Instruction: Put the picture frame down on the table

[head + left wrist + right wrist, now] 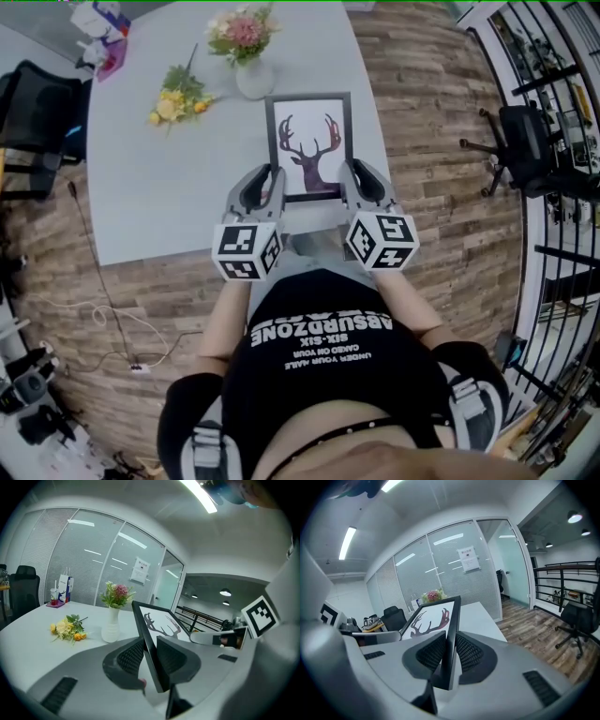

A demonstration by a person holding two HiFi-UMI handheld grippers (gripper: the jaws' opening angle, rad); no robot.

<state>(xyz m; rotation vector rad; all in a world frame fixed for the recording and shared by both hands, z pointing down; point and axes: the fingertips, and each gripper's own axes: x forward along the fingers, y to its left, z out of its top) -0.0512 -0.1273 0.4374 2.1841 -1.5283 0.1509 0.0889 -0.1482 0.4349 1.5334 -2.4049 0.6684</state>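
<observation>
Gripping the picture frame by its two long sides, the left gripper and right gripper each have their jaws closed on a black edge, level with one another. It hangs tilted over the near end of the worktop, long axis running away from the person toward the vase. Its far edge seems clear of the surface, though I can't be sure.

Bright, even office light from ceiling strip lamps. Both tool views curve hard into black vignetted corners. Near foreground is soft.
</observation>
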